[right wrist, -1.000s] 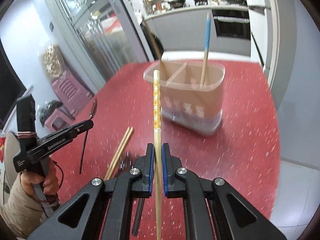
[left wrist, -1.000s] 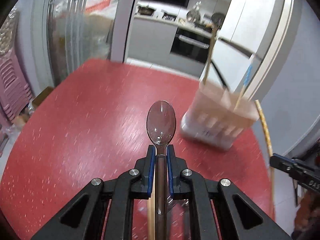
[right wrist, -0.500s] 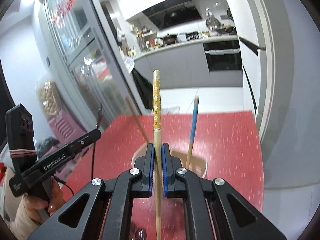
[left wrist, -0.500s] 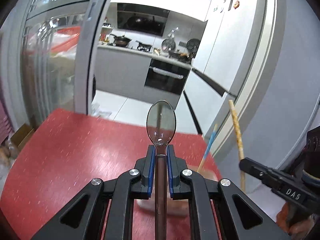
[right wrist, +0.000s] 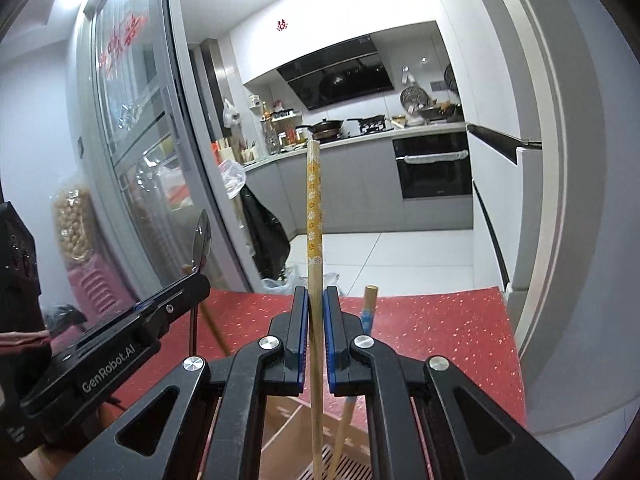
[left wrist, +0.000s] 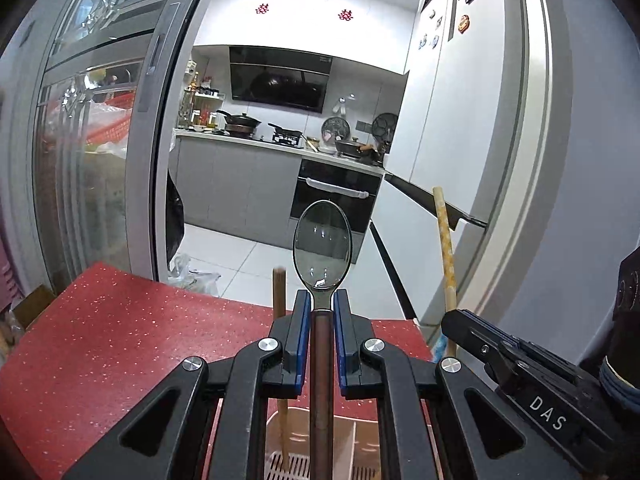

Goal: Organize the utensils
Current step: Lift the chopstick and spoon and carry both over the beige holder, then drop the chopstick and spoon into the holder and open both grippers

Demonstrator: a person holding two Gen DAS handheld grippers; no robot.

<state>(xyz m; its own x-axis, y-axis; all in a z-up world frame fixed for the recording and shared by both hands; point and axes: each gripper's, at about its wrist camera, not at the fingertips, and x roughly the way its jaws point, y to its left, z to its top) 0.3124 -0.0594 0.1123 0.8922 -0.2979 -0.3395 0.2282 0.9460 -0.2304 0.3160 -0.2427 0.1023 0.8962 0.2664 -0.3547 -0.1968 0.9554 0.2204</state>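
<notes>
My left gripper (left wrist: 322, 300) is shut on a metal spoon (left wrist: 322, 245), bowl up, handle running down between the pads. My right gripper (right wrist: 316, 298) is shut on a wooden chopstick (right wrist: 313, 208) with a yellow flower pattern, standing upright. Both hang over the beige utensil holder (left wrist: 360, 440), whose divided, slotted inside shows at the bottom of each wrist view (right wrist: 288, 428). A brown chopstick (left wrist: 279, 288) and a blue-banded chopstick (right wrist: 366, 312) stand in the holder. The right gripper (left wrist: 454, 320) appears at the right of the left wrist view; the left gripper (right wrist: 196, 280) at the left of the right wrist view.
The holder stands on a red speckled table (left wrist: 100, 344) whose far edge faces an open kitchen doorway. A glass sliding door (left wrist: 92, 160) is to the left and a grey door frame (left wrist: 504, 200) to the right. A hand (right wrist: 20, 338) grips the left tool.
Both grippers rose and tilted up, moving over the holder. The holder slid from mid-view to the bottom edge of both views. Spoon and chopstick stayed clamped.
</notes>
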